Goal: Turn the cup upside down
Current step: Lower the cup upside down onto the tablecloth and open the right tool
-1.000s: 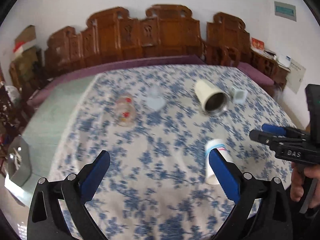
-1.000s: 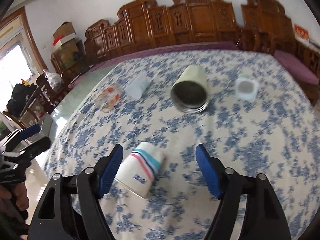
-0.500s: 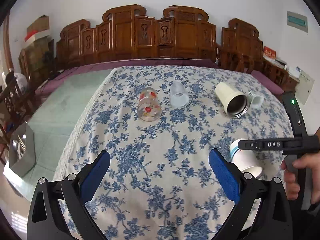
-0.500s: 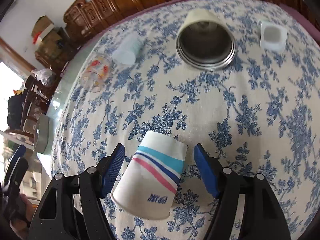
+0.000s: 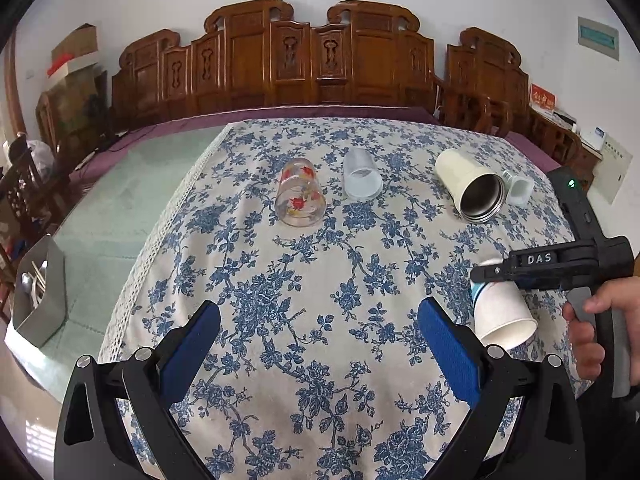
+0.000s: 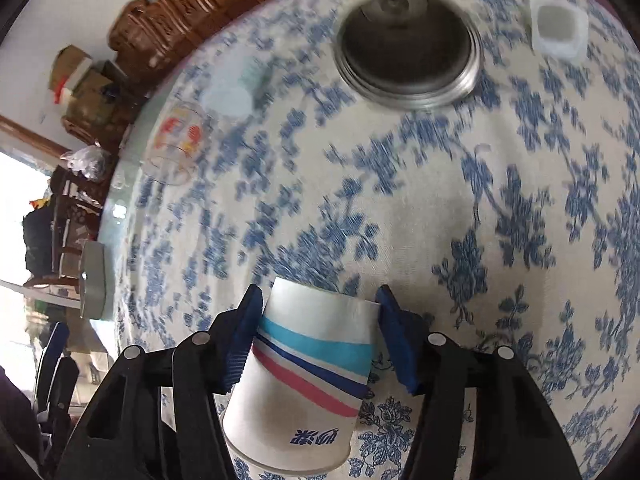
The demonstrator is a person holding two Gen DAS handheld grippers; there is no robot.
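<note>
The right gripper (image 6: 320, 330) has its two blue pads pressed against opposite sides of a white paper cup (image 6: 304, 384) with turquoise, navy and pink stripes. The pads sit near the cup's closed base, and the open mouth points back toward the camera. The cup lies tilted on its side, low over the floral tablecloth (image 6: 520, 240); whether it touches the cloth cannot be told. Gripping across the narrow end likely leaves the wrist free to roll the cup mouth-down.

The left gripper (image 5: 320, 344) hangs with its blue pads wide apart and nothing between them, over the cloth to the left of the paper cup. It seems to be merely waiting.

All other places are given from the paper cup. Farther across the table, straight ahead, a cream steel-lined tumbler (image 5: 468, 186) lies on its side with its mouth facing the cup. Just right of the tumbler lies a small white square container (image 5: 520, 188). Far to the left sit a frosted plastic cup (image 5: 362, 180) and, beyond it, a clear glass with red flowers (image 5: 300, 198), both lying down.

The right wrist view shows the pad contact and the stripes, but its background is blurred. The left wrist view shows the paper cup (image 5: 502, 312) from the side, with the hand (image 5: 600, 328) squeezing the right gripper's (image 5: 496, 272) trigger. It also shows carved wooden chairs (image 5: 320, 64) behind the table and a grey utensil box (image 5: 38, 292) off the far left edge.
</note>
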